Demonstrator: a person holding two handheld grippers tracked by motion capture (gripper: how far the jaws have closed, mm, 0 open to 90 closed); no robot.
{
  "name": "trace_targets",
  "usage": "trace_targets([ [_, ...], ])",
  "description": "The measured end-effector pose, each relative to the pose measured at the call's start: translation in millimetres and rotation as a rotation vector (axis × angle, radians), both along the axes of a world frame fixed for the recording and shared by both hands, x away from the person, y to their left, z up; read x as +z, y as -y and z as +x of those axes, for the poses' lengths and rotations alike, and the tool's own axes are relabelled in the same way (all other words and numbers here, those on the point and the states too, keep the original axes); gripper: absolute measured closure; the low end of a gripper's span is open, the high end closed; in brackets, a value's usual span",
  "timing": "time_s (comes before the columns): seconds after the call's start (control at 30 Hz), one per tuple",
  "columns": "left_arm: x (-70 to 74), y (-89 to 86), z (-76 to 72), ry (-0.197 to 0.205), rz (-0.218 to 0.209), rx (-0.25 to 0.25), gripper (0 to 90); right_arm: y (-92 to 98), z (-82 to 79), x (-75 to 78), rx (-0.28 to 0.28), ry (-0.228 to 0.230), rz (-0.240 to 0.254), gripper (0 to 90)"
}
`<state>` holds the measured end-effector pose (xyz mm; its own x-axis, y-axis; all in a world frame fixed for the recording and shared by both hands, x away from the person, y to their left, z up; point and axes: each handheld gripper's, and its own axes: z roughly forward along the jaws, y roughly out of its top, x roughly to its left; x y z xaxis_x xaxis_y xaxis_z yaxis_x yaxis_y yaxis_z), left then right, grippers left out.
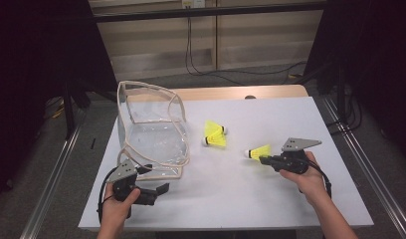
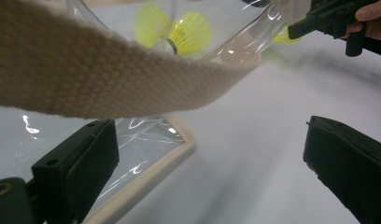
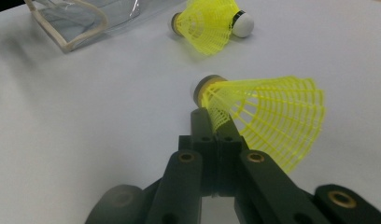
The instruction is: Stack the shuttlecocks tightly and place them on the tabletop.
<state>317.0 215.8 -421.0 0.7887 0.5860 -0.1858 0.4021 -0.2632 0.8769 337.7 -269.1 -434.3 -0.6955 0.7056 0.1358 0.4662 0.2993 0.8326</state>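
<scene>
Yellow shuttlecocks: three; clear bag: one

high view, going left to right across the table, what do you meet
left gripper → clear bag → pair of yellow shuttlecocks → single yellow shuttlecock, pinched by its skirt → right gripper

High view looked forward and down over the white table. Both gripper views sat low, close — each faced inward, sharing the two paired shuttlecocks mid-table.
</scene>
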Motion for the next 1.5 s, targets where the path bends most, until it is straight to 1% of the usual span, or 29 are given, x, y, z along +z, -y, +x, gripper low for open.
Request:
trace_targets([
  [0.17, -0.4, -0.4, -0.1, 0.0, 0.0, 0.001, 3.6, -4.4, 2.3, 2.1, -0.001, 0.008, 0.01, 90.0],
  [0.3, 0.0, -0.3, -0.2, 0.0, 0.005, -0.003, 3.6, -7.4, 4.7, 3.0, -0.003, 0.015, 0.01, 90.0],
  [0.4, 0.1, 0.9, -0.2, 0.003, -0.002, -0.003, 3.6, -9.1, 5.7, 4.0, -0.003, 0.022, 0.009, 90.0],
  [0.57, 0.5, 1.1, -0.2, 0.001, 0.005, -0.004, 3.6, -9.3, 6.3, 5.5, -0.009, 0.033, 0.003, 90.0],
  [0.63, 0.2, 1.4, -0.2, 0.004, -0.006, -0.001, 3.6, -8.7, 6.6, 5.8, -0.014, 0.032, 0.002, 90.0],
  [0.7, 0.3, 1.1, -0.3, 0.003, -0.001, -0.003, 3.6, -8.4, 7.3, 5.8, -0.016, 0.033, 0.006, 90.0],
  [0.77, 0.0, 0.7, -0.2, 0.001, -0.007, -0.003, 3.6, -9.1, 8.2, 5.8, -0.016, 0.034, 0.007, 90.0],
  [0.97, -0.3, -0.9, -0.1, 0.001, 0.001, -0.007, 3.6, -12.6, 11.6, 6.1, -0.015, 0.031, 0.012, 90.0],
  [1.0, -0.7, -1.0, -0.3, -0.001, -0.004, -0.004, 3.6, -12.9, 12.0, 6.4, -0.016, 0.029, 0.01, 90.0],
  [1.4, -1.4, -2.2, 0.2, -0.003, 0.001, -0.004, 3.6, -16.7, 17.1, 7.6, -0.012, 0.037, 0.006, 90.0],
  [1.5, -3.3, -1.5, 0.3, -0.009, -0.001, -0.004, 3.6, -16.5, 18.1, 8.4, -0.017, 0.042, 0.007, 90.0],
])
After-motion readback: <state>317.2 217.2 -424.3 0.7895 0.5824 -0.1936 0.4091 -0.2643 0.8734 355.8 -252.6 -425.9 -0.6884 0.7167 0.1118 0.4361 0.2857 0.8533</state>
